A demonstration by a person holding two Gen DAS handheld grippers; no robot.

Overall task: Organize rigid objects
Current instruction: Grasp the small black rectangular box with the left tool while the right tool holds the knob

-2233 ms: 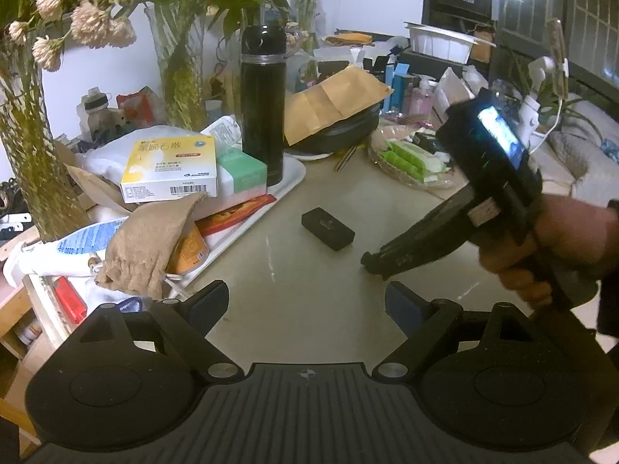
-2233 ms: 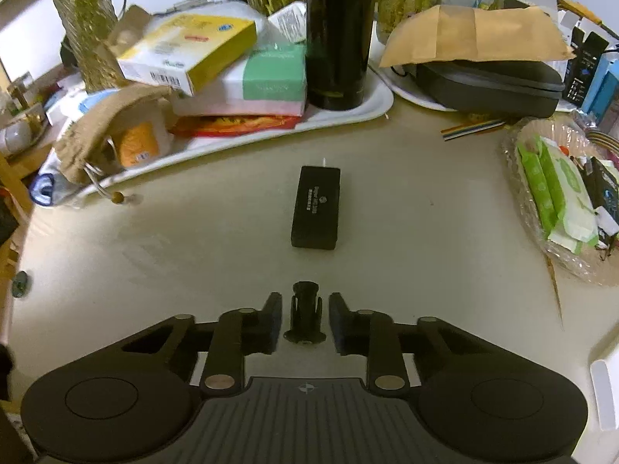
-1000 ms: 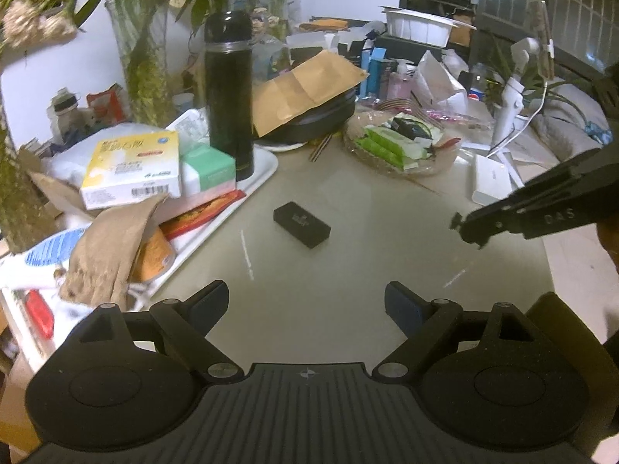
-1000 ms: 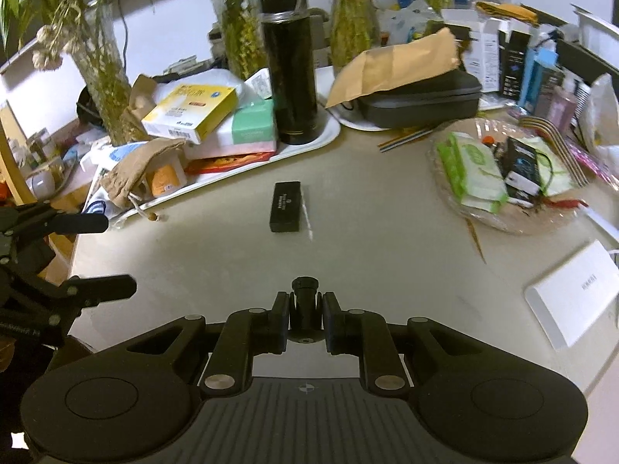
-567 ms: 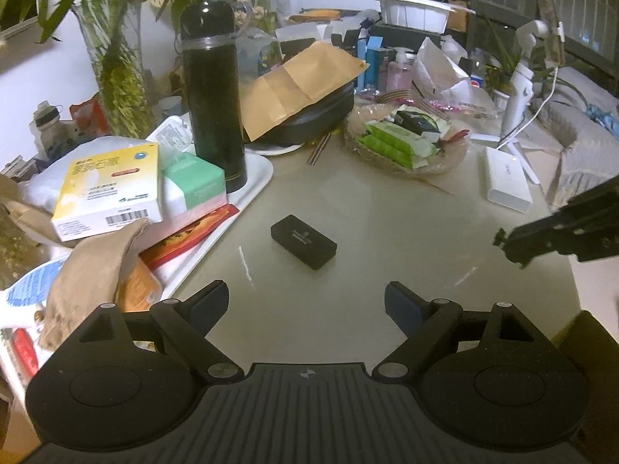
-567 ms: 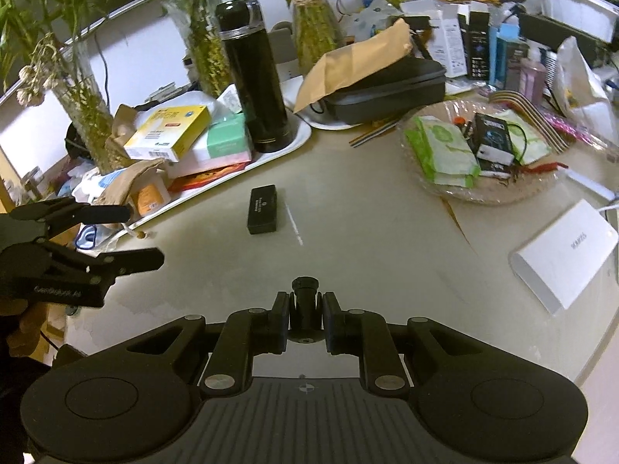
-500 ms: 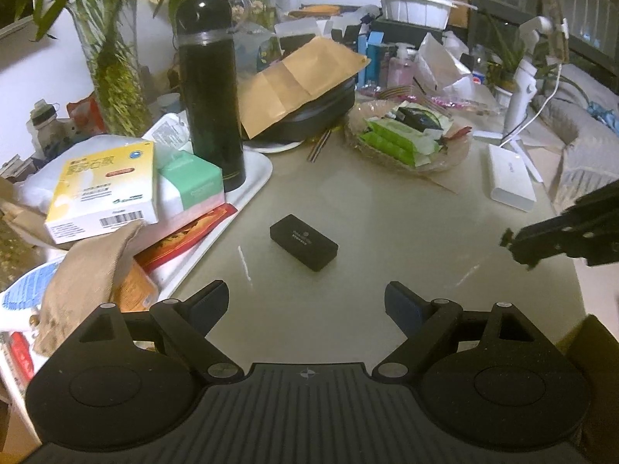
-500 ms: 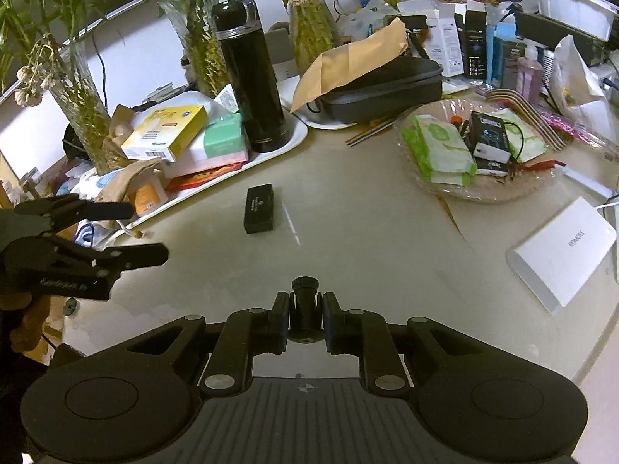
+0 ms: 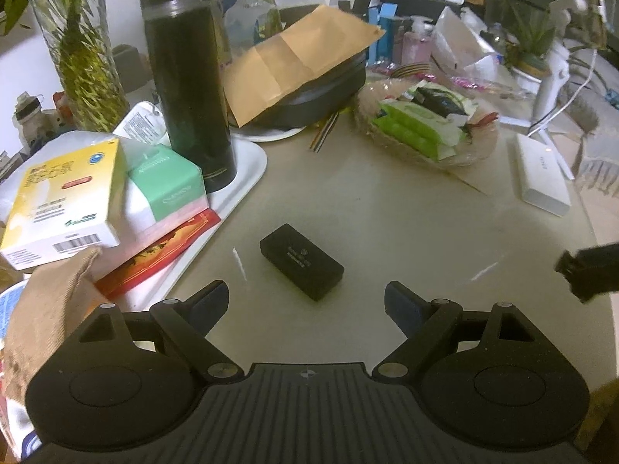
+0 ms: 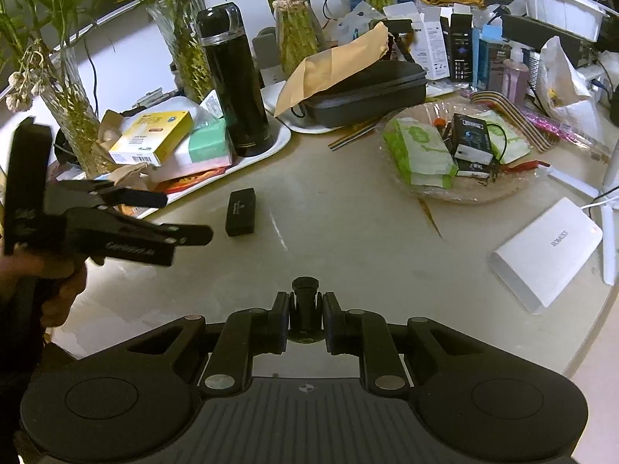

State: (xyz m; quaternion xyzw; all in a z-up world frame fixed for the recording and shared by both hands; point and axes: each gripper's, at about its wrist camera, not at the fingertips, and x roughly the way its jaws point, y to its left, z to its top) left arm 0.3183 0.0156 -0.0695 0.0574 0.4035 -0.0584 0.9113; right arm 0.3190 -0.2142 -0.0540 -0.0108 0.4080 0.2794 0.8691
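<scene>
A small black box (image 9: 301, 261) lies flat on the beige table, also in the right wrist view (image 10: 240, 212). My left gripper (image 9: 305, 303) is open and empty, its jaws wide, just short of the box; in the right wrist view it (image 10: 185, 218) hovers left of the box. My right gripper (image 10: 305, 319) is shut on a small black cylindrical part (image 10: 305, 303) and is held back from the table's middle. Its tip (image 9: 584, 270) shows at the right edge of the left wrist view.
A white tray (image 9: 253, 162) at left holds a black flask (image 9: 187, 73), a yellow box (image 9: 65, 201) and a green box (image 9: 166, 181). A black case (image 10: 367, 92) under a brown envelope, a snack bowl (image 10: 464, 189) and a white power bank (image 10: 545, 251) lie beyond.
My left gripper has moved forward and closer to the black box. My right gripper stays pulled back and has shifted slightly, still shut on the small black part.
</scene>
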